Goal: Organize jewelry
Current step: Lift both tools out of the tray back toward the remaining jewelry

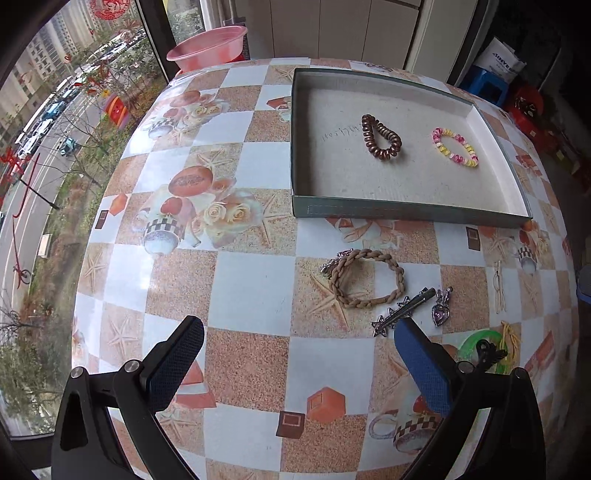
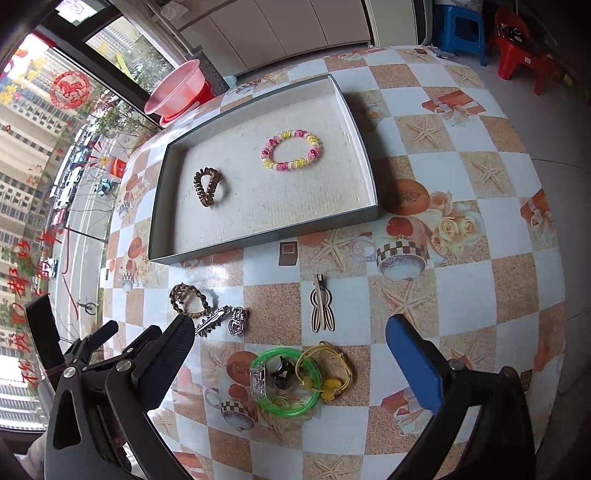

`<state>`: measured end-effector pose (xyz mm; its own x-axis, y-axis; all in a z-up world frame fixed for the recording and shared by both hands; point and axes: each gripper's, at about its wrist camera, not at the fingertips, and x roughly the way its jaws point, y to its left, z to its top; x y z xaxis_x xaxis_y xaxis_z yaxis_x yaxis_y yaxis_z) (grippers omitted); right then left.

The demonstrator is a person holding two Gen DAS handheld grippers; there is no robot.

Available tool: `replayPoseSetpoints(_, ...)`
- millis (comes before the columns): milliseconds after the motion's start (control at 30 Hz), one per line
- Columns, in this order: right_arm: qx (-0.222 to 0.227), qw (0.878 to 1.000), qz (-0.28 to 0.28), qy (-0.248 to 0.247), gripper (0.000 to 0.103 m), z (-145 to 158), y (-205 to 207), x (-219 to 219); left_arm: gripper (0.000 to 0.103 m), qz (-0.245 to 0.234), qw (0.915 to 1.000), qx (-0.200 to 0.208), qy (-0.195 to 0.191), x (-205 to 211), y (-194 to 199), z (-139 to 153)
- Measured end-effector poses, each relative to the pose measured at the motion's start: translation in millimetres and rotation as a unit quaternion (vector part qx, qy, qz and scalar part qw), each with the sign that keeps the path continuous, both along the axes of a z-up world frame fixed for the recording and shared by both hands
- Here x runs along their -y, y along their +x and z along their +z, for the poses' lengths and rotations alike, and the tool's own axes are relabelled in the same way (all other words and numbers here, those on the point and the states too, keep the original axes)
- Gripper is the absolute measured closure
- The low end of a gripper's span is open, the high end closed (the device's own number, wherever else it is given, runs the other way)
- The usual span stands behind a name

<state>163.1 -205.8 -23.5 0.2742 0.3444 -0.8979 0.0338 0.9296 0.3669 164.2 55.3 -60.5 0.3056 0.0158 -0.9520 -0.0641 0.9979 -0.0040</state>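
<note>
setting: a round table (image 1: 251, 280) under a checkered oilcloth printed with starfish, cups and roses, beside a window over a street; a pink basin (image 1: 207, 46) sits past its far edge
tray: a shallow grey box lid (image 2: 258, 236) lies on the far half of the table, its pale floor bearing two pieces
in the tray: a brown coil hair tie (image 1: 381, 136) rests toward the window side, a pink-and-yellow coil bracelet (image 1: 455, 147) well apart from it on the other side
loose on the table: a tan braided cord bracelet (image 1: 364, 277) lies in front of the tray's near wall, a small silvery piece touching its window-side end
beside it: a silver star hair clip (image 1: 402, 312) lies at an angle just next to the braid, with a purple heart pendant (image 1: 440, 308) close by
further along: a pale wooden hair clip (image 2: 321, 306) lies alone on a beige square
nearest cluster: a green bangle (image 2: 286, 382) encircles a small dark clip (image 2: 282, 371), overlapped by a yellow cord tie (image 2: 328, 369)
left gripper (image 1: 299, 363): jaws spread wide and empty, above bare oilcloth, its blue pad (image 1: 421, 365) near the star clip's tip
right gripper (image 2: 290, 354): jaws likewise parted and holding nothing, over the green bangle cluster
beyond: a blue stool (image 2: 461, 29) and a red chair (image 2: 521, 48) stand on the floor
</note>
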Motion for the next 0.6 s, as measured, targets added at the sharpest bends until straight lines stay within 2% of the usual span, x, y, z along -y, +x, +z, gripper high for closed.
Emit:
replayPoseSetpoints(300, -0.069, 0.997, -0.015, -0.028, 0.0, -46, -43, 11, 0.0, 0.026, 0.9994, -0.017, -0.016, -13, -7, -19)
replayPoseSetpoints(600, -0.087, 0.993, -0.037, -0.075, 0.0, -67, -52, 28, 0.0, 0.04, 0.9984, -0.015, -0.036, -13, 11, -26)
